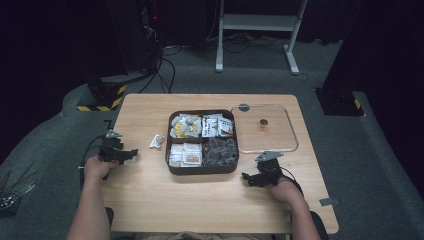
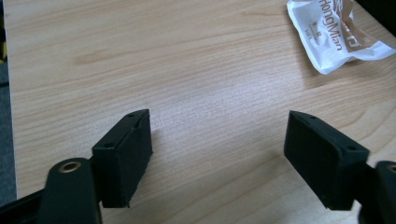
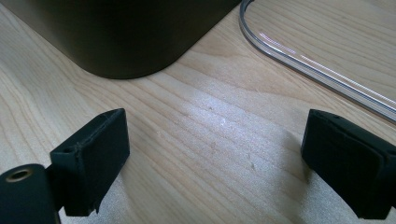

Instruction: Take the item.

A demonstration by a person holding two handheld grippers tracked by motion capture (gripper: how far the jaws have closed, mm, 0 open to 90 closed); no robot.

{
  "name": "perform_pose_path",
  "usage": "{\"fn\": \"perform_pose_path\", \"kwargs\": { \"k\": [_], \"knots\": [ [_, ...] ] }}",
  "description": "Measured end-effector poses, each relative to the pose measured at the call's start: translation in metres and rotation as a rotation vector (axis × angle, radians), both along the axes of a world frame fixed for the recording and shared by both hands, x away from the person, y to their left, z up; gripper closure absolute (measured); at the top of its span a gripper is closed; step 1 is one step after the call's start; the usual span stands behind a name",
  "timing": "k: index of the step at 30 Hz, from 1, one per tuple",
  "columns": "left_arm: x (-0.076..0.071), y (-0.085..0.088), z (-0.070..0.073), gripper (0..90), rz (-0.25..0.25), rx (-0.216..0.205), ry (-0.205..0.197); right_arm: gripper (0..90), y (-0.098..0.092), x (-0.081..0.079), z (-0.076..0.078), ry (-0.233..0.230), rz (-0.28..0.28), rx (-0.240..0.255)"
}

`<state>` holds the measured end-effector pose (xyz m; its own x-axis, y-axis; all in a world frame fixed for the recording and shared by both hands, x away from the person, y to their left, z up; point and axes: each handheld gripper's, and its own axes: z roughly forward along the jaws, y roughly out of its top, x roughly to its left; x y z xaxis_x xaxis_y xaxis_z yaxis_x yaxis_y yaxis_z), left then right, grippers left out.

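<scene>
A dark brown tray [image 1: 202,170] with four compartments sits mid-table, holding several snack packets. One white packet [image 1: 157,141] lies loose on the wood left of the tray; in the left gripper view this packet [image 2: 334,35] is at the upper right, beyond the jaws. My left gripper [image 1: 131,152] rests at the table's left edge, open, with bare wood between its jaws [image 2: 217,154]. My right gripper [image 1: 246,177] sits near the tray's front right corner [image 3: 126,42], open and empty [image 3: 215,168].
A clear plastic lid [image 1: 265,129] with a dark knob lies right of the tray; its rim [image 3: 317,65] curves past my right gripper. The light wooden table [image 1: 200,200] has bare room along the front. Dark floor, cables and a white stand lie beyond.
</scene>
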<state>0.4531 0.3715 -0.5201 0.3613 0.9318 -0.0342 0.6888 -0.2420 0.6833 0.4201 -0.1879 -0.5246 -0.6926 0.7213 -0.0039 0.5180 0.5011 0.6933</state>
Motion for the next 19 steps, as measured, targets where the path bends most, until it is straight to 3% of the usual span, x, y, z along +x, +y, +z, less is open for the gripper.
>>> {"fn": "perform_pose_path", "kwargs": {
  "k": [3, 8, 12, 13, 17, 18, 19],
  "knots": [
    [-0.0007, 0.0019, -0.0050, 19.7, -0.004, 0.022, -0.049, 7.8, 0.0000, 0.0000, 0.0000, 0.000, 0.000, 0.000],
    [0.0005, 0.0034, -0.0093, 15.0, 0.019, 0.006, -0.081, 7.7, 0.0001, 0.0001, 0.0000, 0.000, 0.000, 0.000],
    [0.0009, 0.0029, -0.0091, 14.8, 0.032, 0.011, -0.080, 7.8, 0.0001, 0.0001, 0.0000, 0.000, 0.000, 0.000],
    [0.0012, 0.0006, -0.0090, 14.5, 0.064, 0.013, -0.075, 7.8, 0.0000, 0.0001, 0.0000, 0.000, 0.000, 0.000],
    [0.0024, -0.0033, -0.0091, 13.2, 0.109, 0.017, -0.071, 7.8, 0.0000, 0.0001, 0.0000, 0.001, -0.001, 0.001],
    [0.0024, -0.0033, -0.0091, 11.8, 0.109, 0.017, -0.071, 7.8, 0.0000, 0.0001, 0.0000, 0.001, -0.001, 0.001],
    [0.0023, -0.0045, -0.0091, 7.8, 0.141, 0.024, -0.062, 7.8, -0.0001, 0.0001, 0.0000, 0.002, -0.001, 0.002]
  ]
}}
